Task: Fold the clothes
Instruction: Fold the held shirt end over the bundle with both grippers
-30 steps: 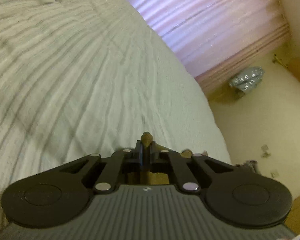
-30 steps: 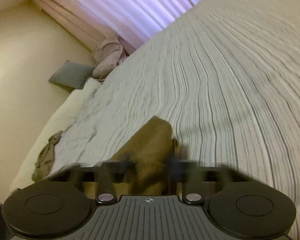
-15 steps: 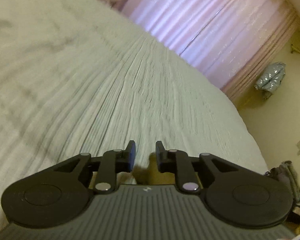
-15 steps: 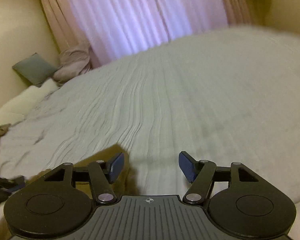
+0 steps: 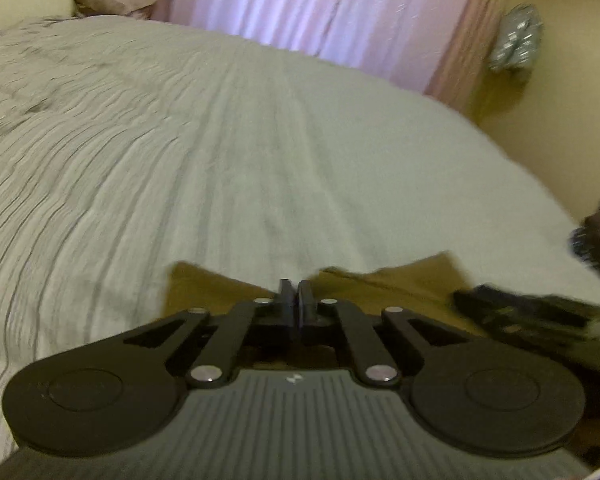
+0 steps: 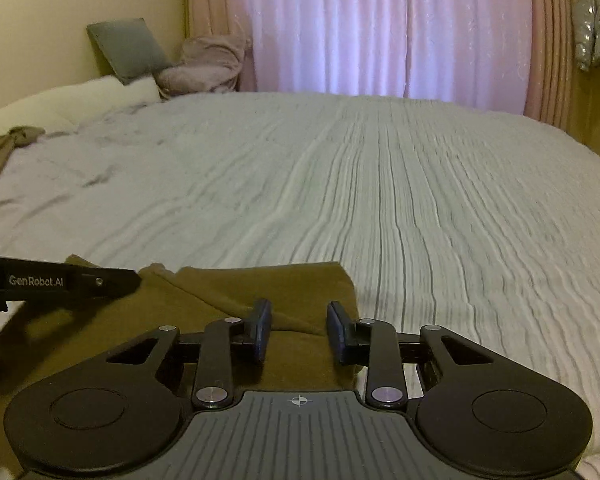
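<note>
Jaws parted on the right gripper, pressed together on the left gripper, above a soft, limp olive-brown garment on the striped bedspread, best pinched at its edge.

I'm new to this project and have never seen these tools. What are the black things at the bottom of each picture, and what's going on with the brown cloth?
Each black shape is a hand-held gripper that a person carries, one per hand, with a wide-angle camera looking forward along its jaws. One picture looks out from the left gripper, the other from the right gripper.

Both hover over a bed with a pale striped cover. An olive-brown garment lies flat near its front edge. The left jaws are closed, seemingly on nothing; the right jaws are open above the cloth, holding nothing. The dark bar at the left of the right-hand view is the left gripper seen from the side.

Farther back are pillows, a pink curtain and another brownish garment.
</note>
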The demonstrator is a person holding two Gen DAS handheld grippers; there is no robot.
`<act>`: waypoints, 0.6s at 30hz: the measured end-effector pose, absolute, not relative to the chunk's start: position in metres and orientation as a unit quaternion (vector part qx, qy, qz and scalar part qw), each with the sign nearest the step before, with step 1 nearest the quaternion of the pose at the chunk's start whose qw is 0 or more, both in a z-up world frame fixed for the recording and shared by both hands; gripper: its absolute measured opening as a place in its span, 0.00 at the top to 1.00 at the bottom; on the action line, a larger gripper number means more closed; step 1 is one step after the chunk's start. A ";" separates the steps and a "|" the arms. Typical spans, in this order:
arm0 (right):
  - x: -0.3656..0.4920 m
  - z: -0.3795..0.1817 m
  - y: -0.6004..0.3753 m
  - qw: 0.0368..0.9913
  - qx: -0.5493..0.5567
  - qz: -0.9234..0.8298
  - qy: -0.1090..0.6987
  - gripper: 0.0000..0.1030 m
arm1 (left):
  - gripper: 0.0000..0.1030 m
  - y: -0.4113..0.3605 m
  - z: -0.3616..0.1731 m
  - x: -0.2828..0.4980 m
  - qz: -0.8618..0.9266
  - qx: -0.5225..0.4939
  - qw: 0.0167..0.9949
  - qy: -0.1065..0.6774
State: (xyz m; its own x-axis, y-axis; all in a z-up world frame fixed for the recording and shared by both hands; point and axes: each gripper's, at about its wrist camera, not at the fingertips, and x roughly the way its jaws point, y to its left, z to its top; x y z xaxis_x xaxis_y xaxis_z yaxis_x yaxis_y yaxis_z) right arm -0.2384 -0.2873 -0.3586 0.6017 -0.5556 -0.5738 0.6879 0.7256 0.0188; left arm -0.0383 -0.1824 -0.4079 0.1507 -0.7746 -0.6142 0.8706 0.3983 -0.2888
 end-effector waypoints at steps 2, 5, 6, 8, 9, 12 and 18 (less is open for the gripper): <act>-0.239 -0.369 -0.293 0.883 0.126 -0.356 0.277 0.70 | 0.97 -0.177 -0.415 -0.033 -0.540 0.056 0.754 0.370; -0.244 -0.375 -0.311 0.880 0.169 -0.351 0.271 0.70 | 0.97 -0.174 -0.409 -0.035 -0.540 0.067 0.757 0.361; -0.253 -0.372 -0.315 0.878 0.192 -0.351 0.264 0.70 | 0.97 -0.171 -0.406 -0.033 -0.537 0.066 0.760 0.360; -0.274 -0.363 -0.323 0.866 0.238 -0.363 0.247 0.70 | 0.98 -0.156 -0.393 -0.029 -0.528 0.055 0.771 0.352; -0.285 -0.356 -0.324 0.858 0.247 -0.382 0.240 0.70 | 0.98 -0.148 -0.386 -0.028 -0.523 0.050 0.777 0.347; -0.320 -0.334 -0.316 0.846 0.250 -0.420 0.212 0.70 | 0.98 -0.134 -0.384 -0.046 -0.534 0.059 0.768 0.347; -0.359 -0.307 -0.234 0.896 0.198 -0.352 0.184 0.70 | 0.98 -0.112 -0.385 -0.090 -0.564 0.083 0.743 0.351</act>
